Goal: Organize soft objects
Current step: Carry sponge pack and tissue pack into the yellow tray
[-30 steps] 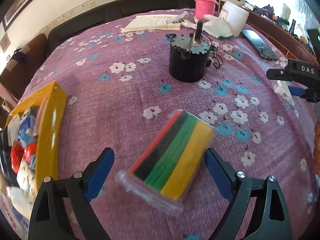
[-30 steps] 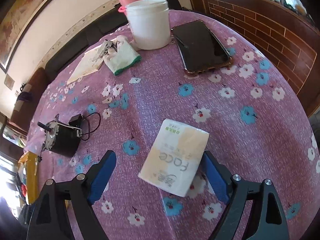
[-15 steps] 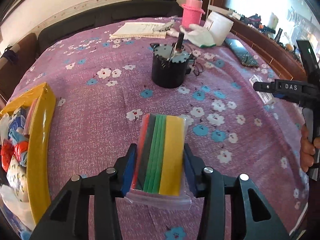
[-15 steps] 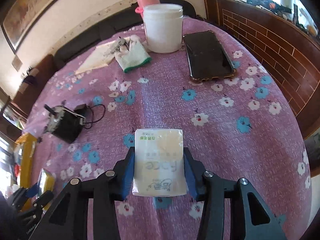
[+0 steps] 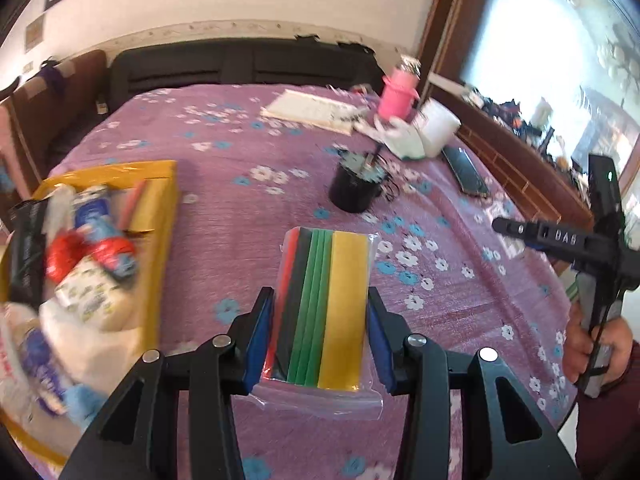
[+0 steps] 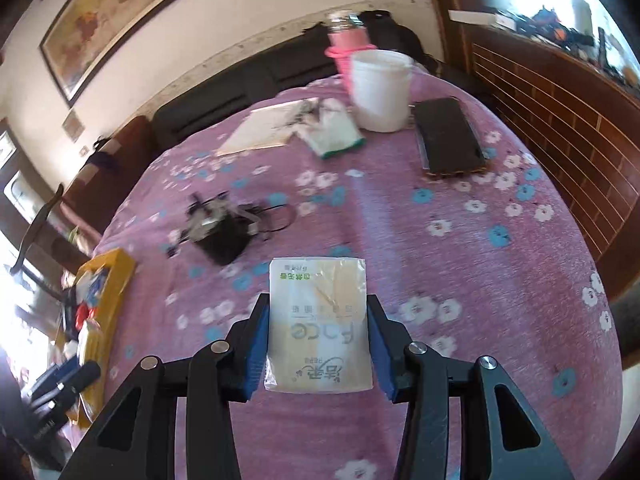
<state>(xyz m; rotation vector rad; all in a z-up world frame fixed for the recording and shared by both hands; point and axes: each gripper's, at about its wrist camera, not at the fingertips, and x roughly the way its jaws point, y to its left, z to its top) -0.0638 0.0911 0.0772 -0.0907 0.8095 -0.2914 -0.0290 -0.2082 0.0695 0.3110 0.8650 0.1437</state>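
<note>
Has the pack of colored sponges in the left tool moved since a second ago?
Yes. The clear-bagged pack of colored sponges lay askew on the purple flowered tablecloth; now the left tool clamps it straight, lifted, nearer the yellow box.

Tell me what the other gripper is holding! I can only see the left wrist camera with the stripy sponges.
Observer: The right gripper is shut on a tissue pack, pale yellow and white with green print.
Operator: Is the phone flat on the table?
Observer: Yes, the black phone lies flat on the purple flowered cloth, screen dark, just right of the white jar.
Operator: What's on the wall up there?
Observer: A big framed painting hangs above the dark sofa; the right wrist view shows its yellow and red colors.
</note>
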